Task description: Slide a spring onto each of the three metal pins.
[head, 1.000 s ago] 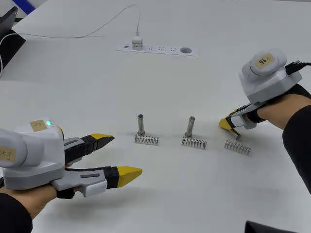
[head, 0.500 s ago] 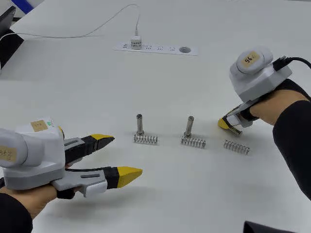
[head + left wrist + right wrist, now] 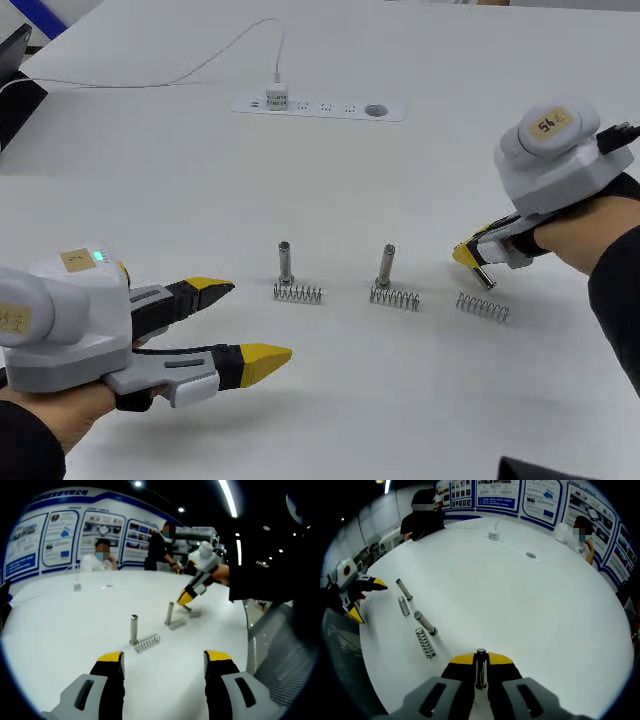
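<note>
On a white counter two metal pins stand upright, the left pin and the middle pin. A left spring and a middle spring lie just in front of them. A right spring lies further right. The right tongs pinch a third pin just behind it. The left tongs are spread and hold nothing, at the near left.

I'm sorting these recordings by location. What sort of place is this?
Probably a company showroom or exhibition hall: a wall of printed display boards runs behind a big white table, a power strip lies on the table, and ceiling strip lights shine overhead.
</note>
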A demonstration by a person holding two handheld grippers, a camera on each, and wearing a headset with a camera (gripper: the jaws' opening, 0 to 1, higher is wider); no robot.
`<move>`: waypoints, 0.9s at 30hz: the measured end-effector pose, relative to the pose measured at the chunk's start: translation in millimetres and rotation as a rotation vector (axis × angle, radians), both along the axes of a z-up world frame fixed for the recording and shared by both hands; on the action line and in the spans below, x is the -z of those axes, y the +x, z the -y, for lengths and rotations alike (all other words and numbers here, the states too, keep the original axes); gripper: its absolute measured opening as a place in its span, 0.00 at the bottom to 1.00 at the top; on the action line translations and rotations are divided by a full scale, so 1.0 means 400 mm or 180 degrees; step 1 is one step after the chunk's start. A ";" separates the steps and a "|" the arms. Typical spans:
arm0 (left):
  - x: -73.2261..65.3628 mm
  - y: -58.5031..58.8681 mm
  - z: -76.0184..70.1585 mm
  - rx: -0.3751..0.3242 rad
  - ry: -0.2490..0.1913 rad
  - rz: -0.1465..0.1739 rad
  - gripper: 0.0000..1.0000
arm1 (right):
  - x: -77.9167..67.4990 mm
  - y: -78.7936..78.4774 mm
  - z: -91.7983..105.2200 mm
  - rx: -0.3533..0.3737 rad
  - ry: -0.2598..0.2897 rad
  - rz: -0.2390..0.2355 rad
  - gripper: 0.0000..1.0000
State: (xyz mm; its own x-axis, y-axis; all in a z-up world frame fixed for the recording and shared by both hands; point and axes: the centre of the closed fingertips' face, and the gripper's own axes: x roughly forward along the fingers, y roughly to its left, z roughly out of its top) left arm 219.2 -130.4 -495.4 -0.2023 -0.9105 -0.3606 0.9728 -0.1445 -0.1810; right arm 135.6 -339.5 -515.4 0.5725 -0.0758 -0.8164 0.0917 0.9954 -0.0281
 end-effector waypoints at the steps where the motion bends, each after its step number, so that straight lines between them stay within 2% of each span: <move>1: -0.001 -0.001 0.000 0.0004 -0.0001 0.0003 0.66 | -0.004 -0.004 -0.001 0.0005 -0.0004 0.0019 0.09; 23: -0.007 -0.004 -0.001 0.0030 -0.0004 0.0033 0.65 | -0.036 -0.042 -0.005 0.0124 0.0046 0.0292 0.09; 27: -0.007 -0.006 -0.002 0.0035 -0.0003 0.0036 0.66 | -0.049 -0.044 -0.005 0.0135 0.0047 0.0382 0.08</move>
